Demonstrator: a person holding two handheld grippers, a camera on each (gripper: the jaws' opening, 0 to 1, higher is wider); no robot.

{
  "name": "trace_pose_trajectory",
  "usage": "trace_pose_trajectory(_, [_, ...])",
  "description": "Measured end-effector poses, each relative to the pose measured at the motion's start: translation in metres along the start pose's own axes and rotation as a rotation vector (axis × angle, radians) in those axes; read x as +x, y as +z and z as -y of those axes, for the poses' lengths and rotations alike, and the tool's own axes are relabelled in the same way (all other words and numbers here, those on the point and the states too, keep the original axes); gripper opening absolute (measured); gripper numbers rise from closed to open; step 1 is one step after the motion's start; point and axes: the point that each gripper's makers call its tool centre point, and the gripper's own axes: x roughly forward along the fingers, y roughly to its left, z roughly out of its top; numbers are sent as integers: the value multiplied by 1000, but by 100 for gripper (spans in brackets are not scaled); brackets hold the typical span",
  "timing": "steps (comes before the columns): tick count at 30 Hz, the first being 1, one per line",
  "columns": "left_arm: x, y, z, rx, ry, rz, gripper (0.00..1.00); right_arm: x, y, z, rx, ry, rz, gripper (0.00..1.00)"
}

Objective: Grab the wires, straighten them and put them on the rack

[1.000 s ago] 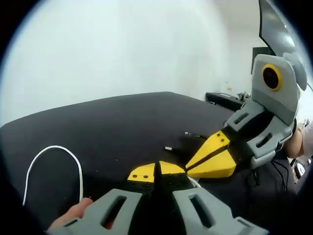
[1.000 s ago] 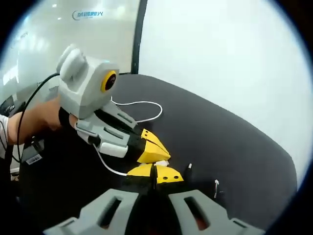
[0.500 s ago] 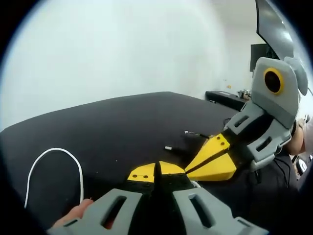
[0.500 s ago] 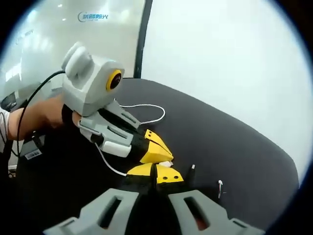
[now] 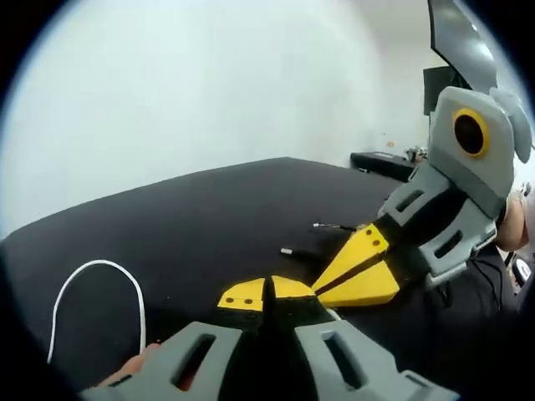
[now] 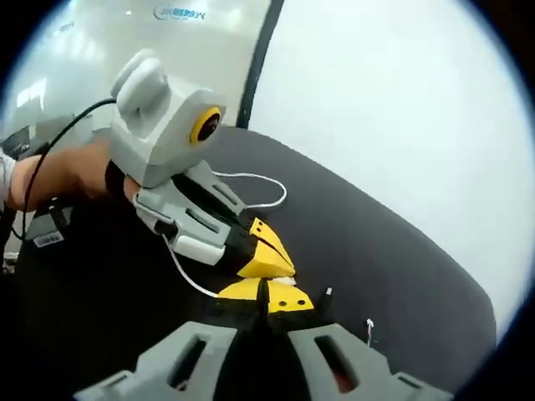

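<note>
Left gripper view looks along the left gripper (image 5: 269, 294), whose yellow tips meet with no gap, above a black table (image 5: 217, 209) set against a white wall (image 5: 192, 83). The right gripper (image 5: 361, 271) comes in from the right side, its yellow jaws also drawn together, their point just beside the left gripper's tips. Whether either pair pinches the white wire (image 5: 100, 288) cannot be told from here; a short bit of white shows right at the left gripper's tips. That wire lies on the table to the left of the left gripper, curving in an arch and running down toward a fingertip (image 5: 129, 376) at the lower edge. Beyond the left gripper's tips, two thin dark wire ends with metal tips (image 5: 287, 251) lie on the table, near the right gripper's jaws. Right gripper view shows the right gripper (image 6: 267, 294) with its tips closed, and the left gripper (image 6: 266, 255) reaching in from the left, held by a hand (image 6: 63, 175). The white wire (image 6: 251, 180) loops on the table (image 6: 401, 259) behind the left gripper and passes under it toward the meeting tips.
</note>
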Motion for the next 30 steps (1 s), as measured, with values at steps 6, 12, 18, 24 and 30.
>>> trace_pose_trajectory(6, [-2, 2, -4, 54, 33, -18, 11, -63, 41, 37, 250, -49, 183, 0])
trace_pose_trajectory(12, [-13, 29, -2, -26, 30, 85, 13, -135, 29, 48, -202, -347, 281, 10])
trace_pose_trajectory(18, [-2, 16, 8, -4, -2, 36, 14, -154, 11, 41, -231, -404, 378, 11])
trace_pose_trajectory(24, [-1, 13, 7, 32, -42, 30, 10, -158, 8, 55, -129, -441, 394, 12])
trace_pose_trajectory(30, [0, 12, 13, 89, -89, 54, 4, -160, 5, 62, -103, -479, 383, 12])
